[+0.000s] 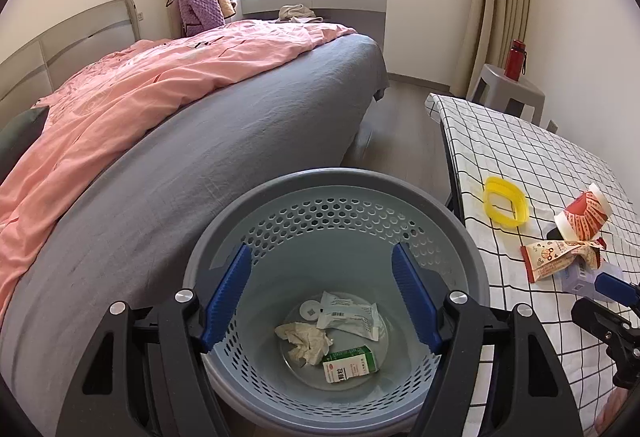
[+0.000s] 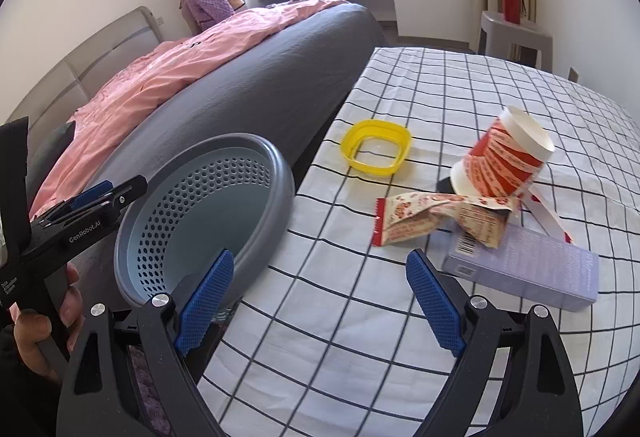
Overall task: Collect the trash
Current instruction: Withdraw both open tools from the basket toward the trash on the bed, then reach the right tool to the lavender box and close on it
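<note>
A grey perforated trash basket (image 1: 224, 237) stands between the bed and the table. In it lie a crumpled tissue (image 1: 304, 343), a white wrapper (image 1: 350, 315) and a small green-and-white carton (image 1: 350, 363). My left gripper (image 1: 322, 257) is open and empty above the basket. The basket (image 2: 240, 157) also shows in the right wrist view. My right gripper (image 2: 320, 269) is open and empty over the table's near edge. On the checked tablecloth (image 2: 440, 97) lie a yellow ring lid (image 2: 350, 151), a red-and-white paper cup (image 2: 504, 161) on its side, a snack wrapper (image 2: 424, 219) and a lilac box (image 2: 528, 267).
A bed (image 1: 200, 141) with a grey sheet and pink duvet runs along the left. A red bottle (image 1: 515, 59) stands on a grey stool (image 1: 520, 93) by the curtain. The same trash on the table shows at the right of the left wrist view, cup (image 1: 586, 215) included.
</note>
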`<state>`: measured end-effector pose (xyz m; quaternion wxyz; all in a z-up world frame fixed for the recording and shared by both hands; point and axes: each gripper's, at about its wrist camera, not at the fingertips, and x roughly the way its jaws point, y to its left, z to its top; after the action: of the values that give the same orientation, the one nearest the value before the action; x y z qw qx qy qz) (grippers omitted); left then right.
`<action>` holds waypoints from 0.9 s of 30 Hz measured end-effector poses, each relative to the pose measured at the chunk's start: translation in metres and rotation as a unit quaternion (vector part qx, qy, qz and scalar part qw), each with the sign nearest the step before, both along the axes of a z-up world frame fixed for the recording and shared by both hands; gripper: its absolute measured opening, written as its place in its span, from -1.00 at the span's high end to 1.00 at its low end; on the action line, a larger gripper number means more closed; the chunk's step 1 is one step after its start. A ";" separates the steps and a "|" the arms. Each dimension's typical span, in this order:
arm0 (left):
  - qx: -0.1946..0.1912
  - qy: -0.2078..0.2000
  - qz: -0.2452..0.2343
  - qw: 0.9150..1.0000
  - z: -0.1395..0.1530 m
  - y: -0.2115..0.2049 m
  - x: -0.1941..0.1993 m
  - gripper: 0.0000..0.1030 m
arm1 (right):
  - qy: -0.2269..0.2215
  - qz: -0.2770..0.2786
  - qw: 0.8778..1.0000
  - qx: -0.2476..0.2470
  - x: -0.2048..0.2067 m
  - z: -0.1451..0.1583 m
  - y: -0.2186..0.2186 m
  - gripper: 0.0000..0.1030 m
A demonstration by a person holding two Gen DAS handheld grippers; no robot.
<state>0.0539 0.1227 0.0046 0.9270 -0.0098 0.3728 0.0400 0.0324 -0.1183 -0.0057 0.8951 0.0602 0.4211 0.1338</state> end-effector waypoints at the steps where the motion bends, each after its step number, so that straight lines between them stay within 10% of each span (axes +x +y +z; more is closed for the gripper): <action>1: 0.001 0.000 -0.004 1.000 0.000 -0.004 0.000 -0.35 | 0.000 -0.007 1.000 0.000 -0.003 0.001 -0.007 -0.68; 27: -0.002 0.011 -0.093 0.996 -0.002 -0.098 -0.007 -0.35 | -0.009 -0.109 0.994 0.014 -0.031 0.013 -0.114 -0.68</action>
<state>0.0469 0.0246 0.0025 0.9224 0.0234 0.3826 -0.0471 0.0010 -0.2321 0.0074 0.9070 0.1170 0.4023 0.0416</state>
